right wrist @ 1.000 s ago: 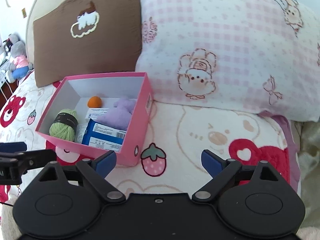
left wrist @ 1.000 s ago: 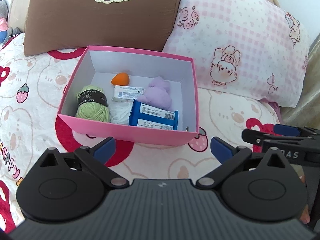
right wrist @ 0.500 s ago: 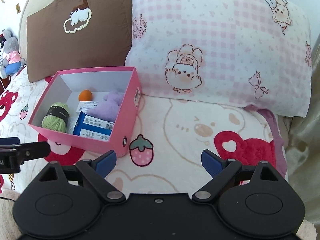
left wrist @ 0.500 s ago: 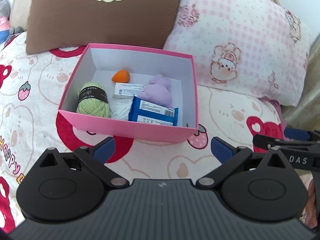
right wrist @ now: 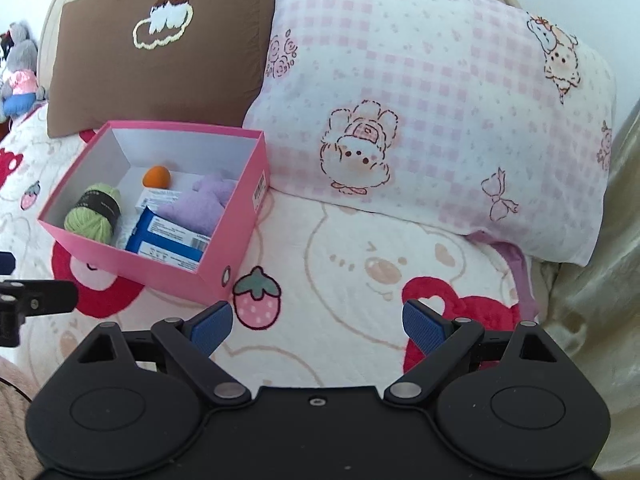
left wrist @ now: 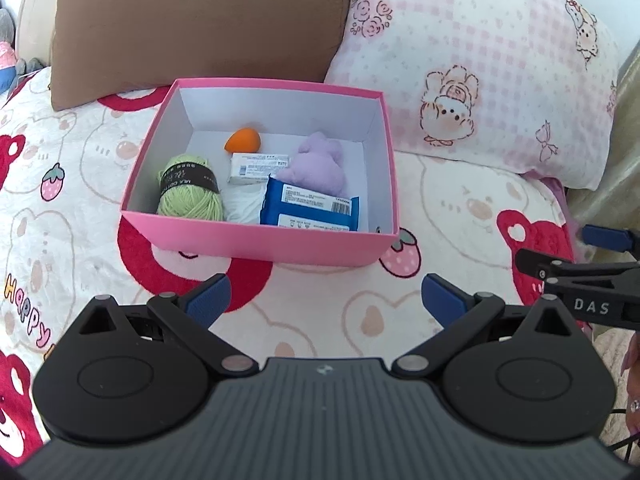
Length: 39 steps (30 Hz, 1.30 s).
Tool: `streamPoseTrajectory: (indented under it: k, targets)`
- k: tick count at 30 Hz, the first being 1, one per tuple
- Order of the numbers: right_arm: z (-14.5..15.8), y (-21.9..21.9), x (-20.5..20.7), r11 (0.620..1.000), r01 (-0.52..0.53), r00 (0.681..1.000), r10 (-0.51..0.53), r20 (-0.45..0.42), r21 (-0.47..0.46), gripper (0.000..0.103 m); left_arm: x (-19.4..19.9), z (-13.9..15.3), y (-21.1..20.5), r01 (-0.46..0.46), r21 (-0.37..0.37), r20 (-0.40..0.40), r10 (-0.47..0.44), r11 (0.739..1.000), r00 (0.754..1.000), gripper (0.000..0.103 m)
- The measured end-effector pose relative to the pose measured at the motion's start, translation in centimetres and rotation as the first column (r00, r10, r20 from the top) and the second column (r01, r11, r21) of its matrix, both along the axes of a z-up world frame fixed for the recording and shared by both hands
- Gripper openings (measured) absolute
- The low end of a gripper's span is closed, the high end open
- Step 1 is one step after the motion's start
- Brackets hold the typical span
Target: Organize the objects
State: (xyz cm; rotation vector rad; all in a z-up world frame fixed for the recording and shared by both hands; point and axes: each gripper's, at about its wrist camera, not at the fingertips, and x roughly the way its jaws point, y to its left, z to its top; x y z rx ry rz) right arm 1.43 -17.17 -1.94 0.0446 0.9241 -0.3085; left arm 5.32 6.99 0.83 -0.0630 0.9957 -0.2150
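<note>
A pink box (left wrist: 264, 245) (right wrist: 168, 270) sits on the bed. Inside lie a green yarn ball (left wrist: 189, 190) (right wrist: 93, 216), an orange sponge (left wrist: 242, 140) (right wrist: 157, 177), a white carton (left wrist: 256, 168), a purple plush (left wrist: 318, 165) (right wrist: 200, 204), a blue wipes pack (left wrist: 310, 210) (right wrist: 168, 240) and something white (left wrist: 244, 208). My left gripper (left wrist: 325, 299) hangs open just in front of the box, holding nothing. My right gripper (right wrist: 317, 325) is open and empty over the blanket, to the right of the box.
A brown pillow (left wrist: 200, 16) and a pink checked pillow (left wrist: 472, 68) lean behind the box. The bear-print blanket (right wrist: 360, 264) covers the bed. Stuffed toys (right wrist: 18, 76) sit at the far left. A beige fabric (right wrist: 600, 280) hangs at the right edge.
The right wrist view has drifted and rolled, so the box now sits further left and the pink pillow fills more of it. The left gripper has hardly moved.
</note>
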Motion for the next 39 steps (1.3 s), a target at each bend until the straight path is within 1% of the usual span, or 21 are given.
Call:
streamPoseTrajectory:
  k: [5, 7, 11, 15, 18, 22, 25, 29, 31, 33, 35, 39]
  targets:
    - [-0.4, 0.5, -0.1, 0.999, -0.018, 1.000, 0.018, -0.025, -0.029, 0.094, -0.1, -0.3, 0.4, -0.016, 0.016, -0.020, 0.017, 1.000, 1.000, 0.103]
    - [-0.3, 0.4, -0.1, 1.000, -0.020, 0.999, 0.019, -0.029, -0.011, 0.094, -0.1, -0.5, 0.4, -0.026, 0.026, -0.035, 0.027, 0.999, 0.999, 0.103]
    - [-0.1, 0.1, -0.3, 0.999, -0.007, 1.000, 0.008, -0.026, 0.054, 0.094, 0.0, -0.7, 0.5, -0.048, 0.048, -0.069, 0.051, 0.998, 0.996, 0.103]
    - [0.1, -0.2, -0.6, 0.995, 0.008, 1.000, -0.007, -0.012, 0.102, 0.094, -0.1, -0.9, 0.1, -0.030, 0.070, -0.072, 0.035, 0.997, 0.997, 0.103]
    - [0.3, -0.3, -0.5, 0.994, -0.006, 1.000, 0.008, -0.020, 0.113, 0.094, -0.1, -1.1, -0.3, -0.019, 0.093, -0.083, 0.027, 0.995, 0.996, 0.103]
    - [0.4, -0.2, -0.7, 0.995, -0.005, 1.000, 0.008, -0.026, 0.100, 0.094, -0.2, -1.2, -0.3, -0.023, 0.083, -0.094, 0.030, 0.996, 0.995, 0.103]
    - [0.6, -0.3, -0.9, 0.992, -0.009, 1.000, 0.013, -0.026, 0.125, 0.094, -0.3, -1.1, -0.2, -0.047, 0.092, -0.093, 0.056, 0.995, 0.994, 0.103]
    - [0.6, -0.4, -1.2, 0.986, -0.004, 1.000, 0.009, -0.028, 0.169, 0.094, -0.3, -1.1, -0.1, -0.057, 0.077, -0.107, 0.065, 0.995, 0.992, 0.103]
    - [0.6, -0.4, -1.3, 0.983, 0.001, 1.000, 0.005, -0.030, 0.185, 0.094, -0.3, -1.0, -0.3, -0.058, 0.092, -0.107, 0.068, 0.994, 0.992, 0.103]
    - [0.7, -0.4, -1.4, 0.983, 0.005, 0.999, 0.001, -0.033, 0.182, 0.094, -0.4, -0.9, -0.4, -0.056, 0.111, -0.102, 0.068, 0.992, 0.993, 0.103]
    - [0.8, -0.4, -1.5, 0.983, 0.009, 0.999, -0.003, -0.033, 0.182, 0.094, -0.5, -0.7, -0.4, -0.049, 0.105, -0.087, 0.059, 0.993, 0.994, 0.103]
    - [1.0, -0.6, -1.6, 0.982, 0.016, 0.999, -0.009, -0.033, 0.187, 0.094, -0.6, -0.6, -0.4, -0.056, 0.100, -0.087, 0.064, 0.993, 0.994, 0.103]
